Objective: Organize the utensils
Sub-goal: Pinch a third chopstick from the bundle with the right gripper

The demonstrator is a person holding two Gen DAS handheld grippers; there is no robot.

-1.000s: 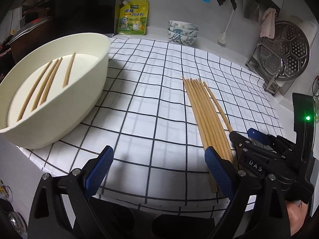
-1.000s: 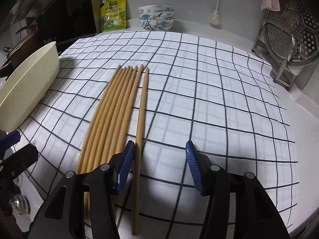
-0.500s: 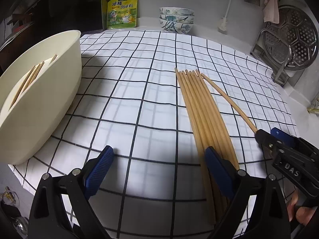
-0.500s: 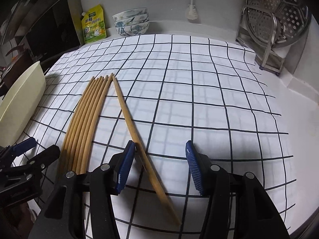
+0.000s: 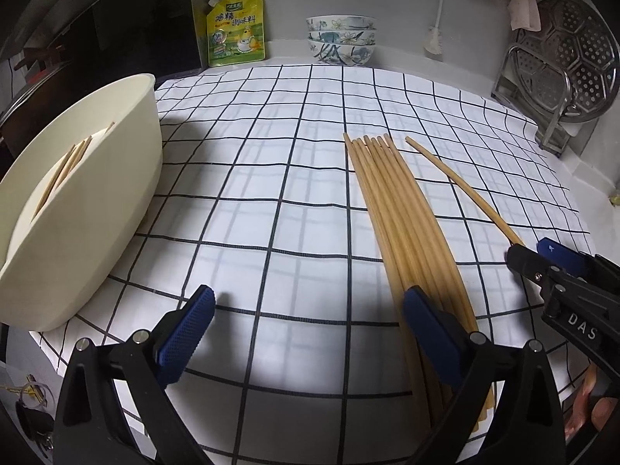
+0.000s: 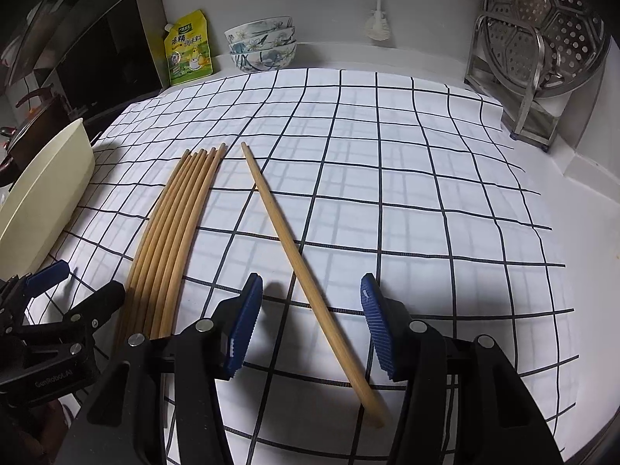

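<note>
A row of several wooden chopsticks [image 5: 403, 217] lies on the checked cloth [image 5: 271, 193]; it also shows in the right wrist view [image 6: 170, 232]. One single chopstick [image 6: 306, 275] lies apart, angled to the right, between the open jaws of my right gripper [image 6: 310, 321]; it also shows in the left wrist view [image 5: 461, 186]. My left gripper [image 5: 306, 333] is open and empty, its right finger [image 5: 430, 333] over the near ends of the row. A cream oval tub [image 5: 89, 209] at the left holds several chopsticks [image 5: 66, 166].
A yellow-green pouch [image 5: 236, 27] and stacked patterned bowls [image 5: 341, 40] stand at the back wall. A steel rack with a steamer plate [image 5: 562, 69] stands at the back right. The cloth's front edge hangs over the counter [image 5: 116, 352].
The single chopstick has swung away from the row, its near end moving right until it lies between my right gripper's jaws. Both cameras have shifted right and lowered.
</note>
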